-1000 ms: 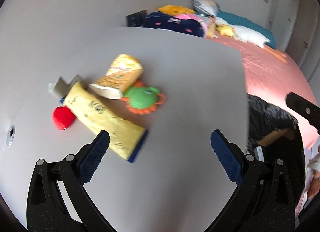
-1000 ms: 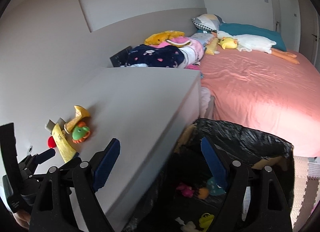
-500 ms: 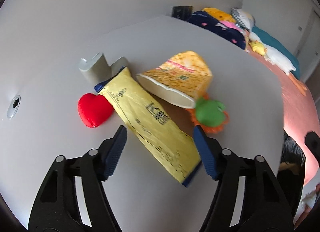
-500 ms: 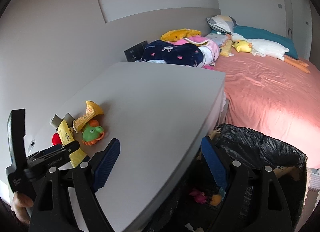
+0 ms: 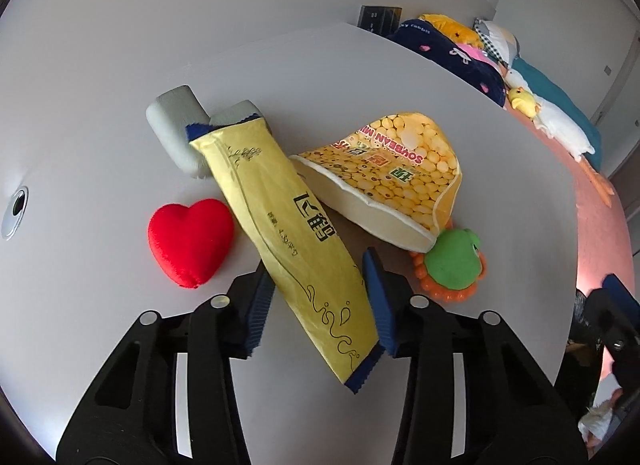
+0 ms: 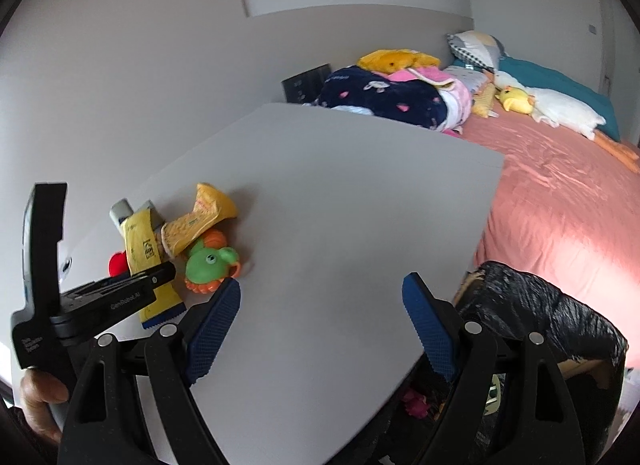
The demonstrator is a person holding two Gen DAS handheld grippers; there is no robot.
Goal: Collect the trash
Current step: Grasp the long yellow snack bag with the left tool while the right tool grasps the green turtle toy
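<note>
A long yellow wrapper (image 5: 296, 241) with blue ends lies on the white table (image 5: 460, 105); it also shows in the right wrist view (image 6: 140, 241). My left gripper (image 5: 320, 305) straddles its lower half, one blue pad on each side, the jaws still a little apart. A yellow soybean-print bag (image 5: 396, 169) lies beside it, resting on a green and orange toy (image 5: 452, 261). My right gripper (image 6: 320, 329) is open and empty above the table's near edge. A bin lined with a black bag (image 6: 540, 313) stands below the table's right side.
A red plush heart (image 5: 188, 237) and a grey foam piece (image 5: 176, 125) lie left of the wrapper. A pink bed (image 6: 560, 185) with pillows and plush toys is behind the table. A hole (image 5: 16, 209) is in the tabletop at far left.
My left gripper has moved forward over the yellow wrapper and its jaws have narrowed around it. My right gripper has swung left and up from the bin toward the table.
</note>
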